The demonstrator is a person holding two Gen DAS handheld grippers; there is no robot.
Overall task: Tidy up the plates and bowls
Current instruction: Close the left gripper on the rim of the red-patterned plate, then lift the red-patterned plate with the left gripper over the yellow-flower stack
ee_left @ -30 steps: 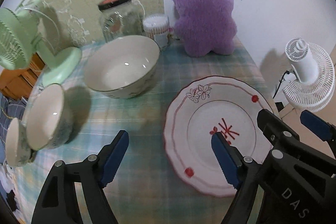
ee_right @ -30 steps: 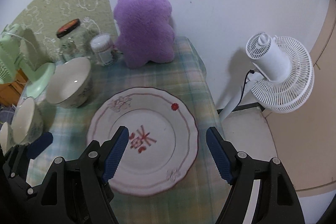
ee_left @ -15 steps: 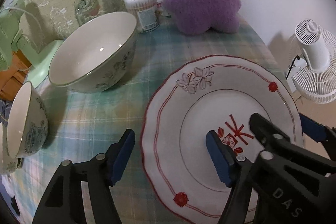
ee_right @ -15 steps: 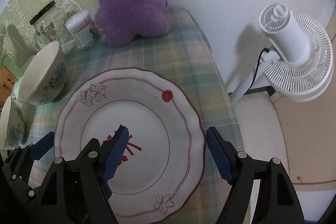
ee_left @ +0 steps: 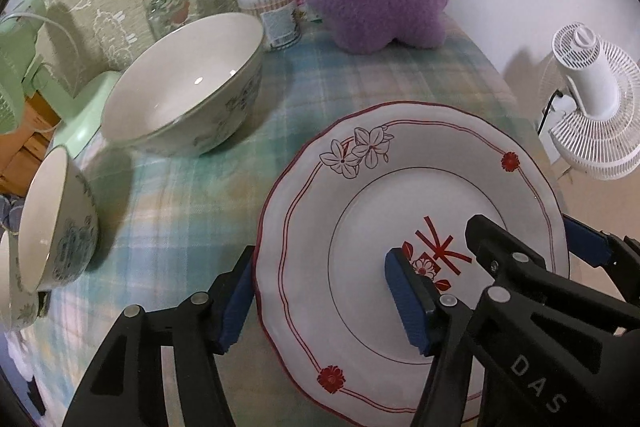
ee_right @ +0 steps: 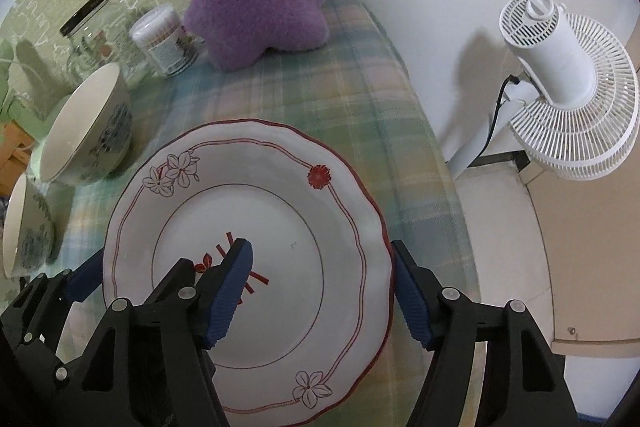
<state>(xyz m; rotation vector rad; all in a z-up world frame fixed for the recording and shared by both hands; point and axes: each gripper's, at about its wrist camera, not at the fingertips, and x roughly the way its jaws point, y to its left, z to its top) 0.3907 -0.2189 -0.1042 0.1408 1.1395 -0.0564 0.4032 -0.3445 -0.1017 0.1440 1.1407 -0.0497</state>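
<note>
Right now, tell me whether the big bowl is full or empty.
Empty: the big bowl shows only its bare white inside, a glint of light near the bottom.

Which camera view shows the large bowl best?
The left wrist view: the large bowl sits near, its whole rim and inside visible. In the right wrist view the bowl is small at the left edge, seen mostly from its side.

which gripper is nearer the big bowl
Left. The left gripper straddles the plate's rim on the big bowl's side; the right gripper straddles the rim away from it.
</note>
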